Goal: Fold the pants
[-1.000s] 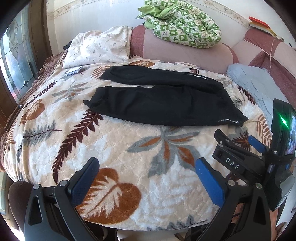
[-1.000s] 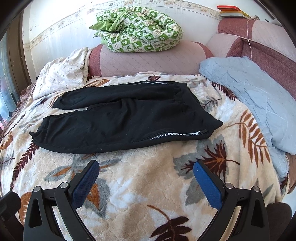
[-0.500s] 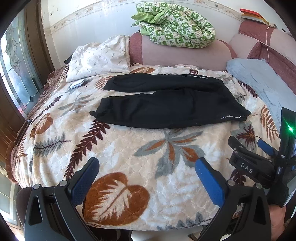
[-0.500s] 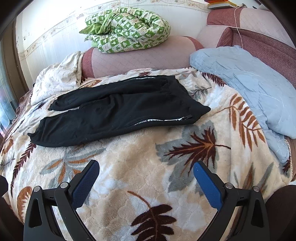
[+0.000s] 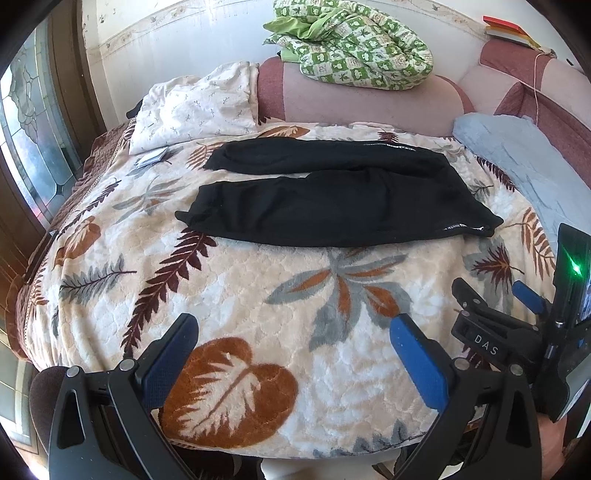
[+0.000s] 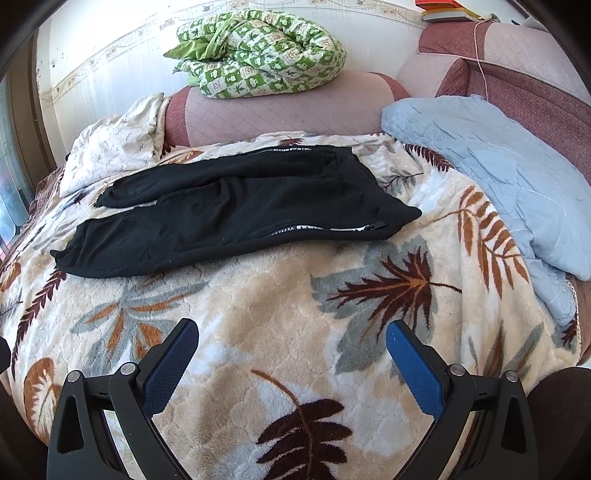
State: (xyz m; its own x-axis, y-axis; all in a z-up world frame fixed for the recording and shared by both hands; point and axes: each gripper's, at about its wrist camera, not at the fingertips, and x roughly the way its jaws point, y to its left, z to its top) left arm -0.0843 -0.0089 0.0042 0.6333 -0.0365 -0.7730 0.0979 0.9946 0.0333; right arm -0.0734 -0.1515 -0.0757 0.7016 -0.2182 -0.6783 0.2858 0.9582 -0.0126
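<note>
At the far left of the left wrist view, a window point(image 5: 26, 147) with patterned glass borders the bed, and a white pillow point(image 5: 195, 107) with a small sprig print lies at the near corner, with a small flat packet point(image 5: 151, 158) just beside it on the leaf-patterned blanket point(image 5: 258, 295). The left gripper point(image 5: 293, 349) hovers above the near part of that blanket with its 2 blue-padded fingers point(image 5: 168, 356) spread wide and nothing between them. The black pants point(image 5: 332, 206) lie flat toward the middle of the bed, well apart from both tools, with the 2 legs side by side pointing left and the waist end at the right; a strip of white lettering runs along the near edge by the waist. Behind the pants, a pink bolster point(image 5: 369, 99) carries a rolled green-and-white quilt point(image 5: 354, 48). To the right, a light blue quilted cover point(image 6: 498, 162) rests against a dark red cushion point(image 6: 535, 92), and books point(image 6: 447, 9) sit on top of the backrest. The right gripper point(image 6: 291, 356) hangs above the blanket's near right part, its jaws equally wide apart and empty; the same gripper appears at the right edge of the left wrist view with a green lamp point(image 5: 574, 269) lit.
</note>
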